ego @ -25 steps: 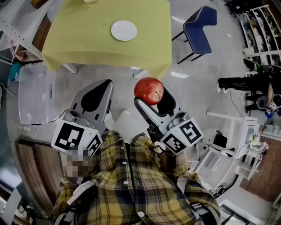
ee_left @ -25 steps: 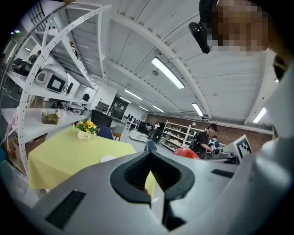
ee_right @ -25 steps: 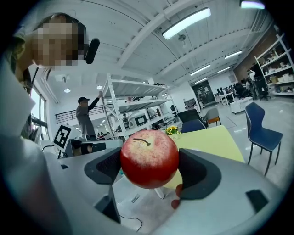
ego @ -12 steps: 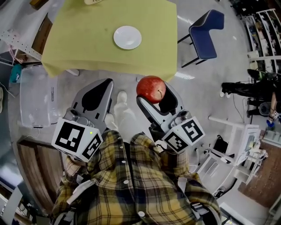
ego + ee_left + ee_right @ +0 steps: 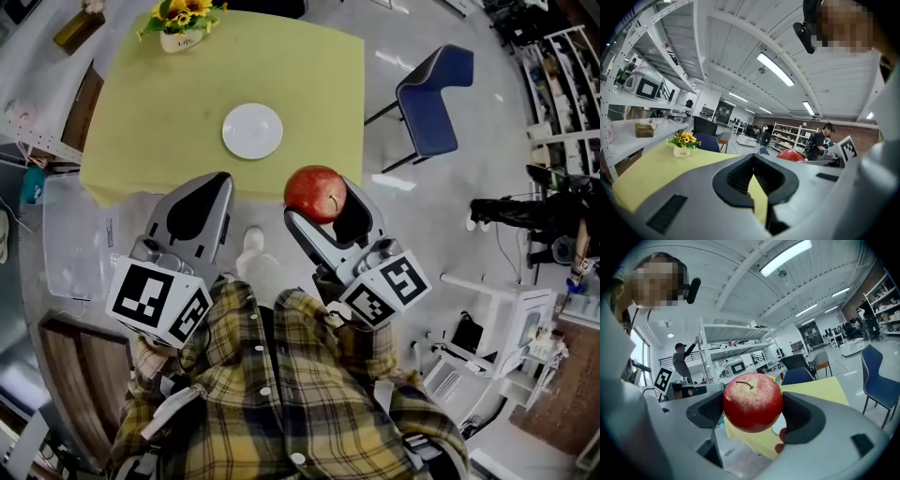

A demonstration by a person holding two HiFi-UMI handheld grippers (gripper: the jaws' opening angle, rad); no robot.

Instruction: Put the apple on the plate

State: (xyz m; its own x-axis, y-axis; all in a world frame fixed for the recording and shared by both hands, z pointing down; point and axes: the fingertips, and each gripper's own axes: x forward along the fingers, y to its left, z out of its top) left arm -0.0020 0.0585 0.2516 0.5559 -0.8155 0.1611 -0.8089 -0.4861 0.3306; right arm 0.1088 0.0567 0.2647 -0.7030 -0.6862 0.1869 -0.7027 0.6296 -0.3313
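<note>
A red apple (image 5: 316, 193) (image 5: 752, 401) sits clamped between the jaws of my right gripper (image 5: 323, 199) (image 5: 753, 409), held in the air short of the table's near edge. The white plate (image 5: 252, 130) lies empty on the yellow-green tablecloth (image 5: 309, 84), ahead and a little left of the apple. My left gripper (image 5: 197, 202) (image 5: 751, 180) hangs beside the right one, its jaws closed together with nothing in them. From the left gripper view the apple (image 5: 790, 155) shows at the right. In the right gripper view the plate peeks out just under the apple.
A vase of yellow flowers (image 5: 178, 21) (image 5: 683, 144) stands at the table's far left. A blue chair (image 5: 427, 97) (image 5: 880, 376) is to the right of the table. A clear plastic bin (image 5: 70, 234) sits on the floor at the left. White racks (image 5: 497, 319) stand at the right.
The table and plate have slid nearer and lower in the head view, and the flower vase has come into sight. Both grippers keep their pose, the apple still held.
</note>
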